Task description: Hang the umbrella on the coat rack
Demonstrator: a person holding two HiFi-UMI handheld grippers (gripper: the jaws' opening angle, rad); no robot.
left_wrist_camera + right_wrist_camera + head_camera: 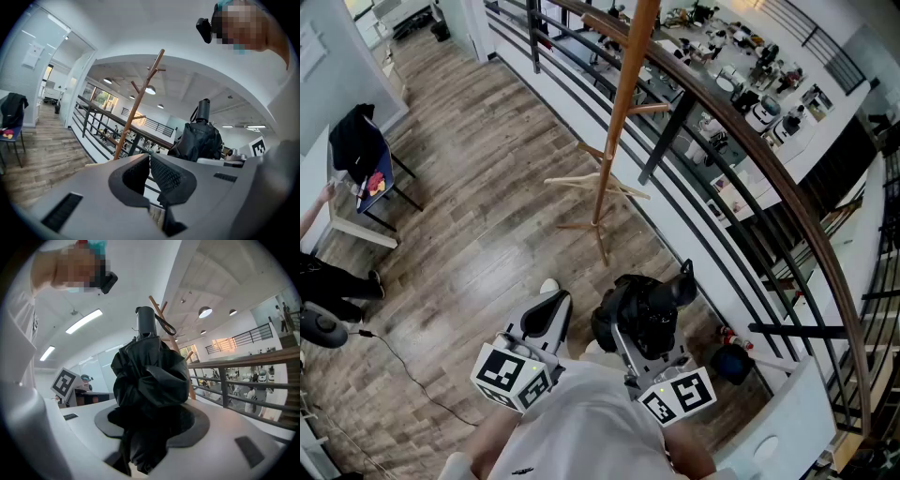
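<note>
Right gripper (151, 420): jaws are clamping wide around the folded black umbrella (149, 376).
Umbrella: handle (146, 322) is pointing up beyond the jaws.
Left gripper (149, 165): jaws are resting together, empty.
Coat rack (617, 131): is standing ahead, well apart from the umbrella.

I see my right gripper (152, 423) closed wide on a folded black umbrella (150, 380); its crumpled fabric fills the gap between the dark pads (199, 420). The bundle stands upright, its dark handle (146, 322) on top with a strap loop (167, 327) hanging to the right. Behind it leans the wooden coat rack (191, 386). A railing (248, 359) runs along the right. A marker cube (64, 381) shows at left.
</note>
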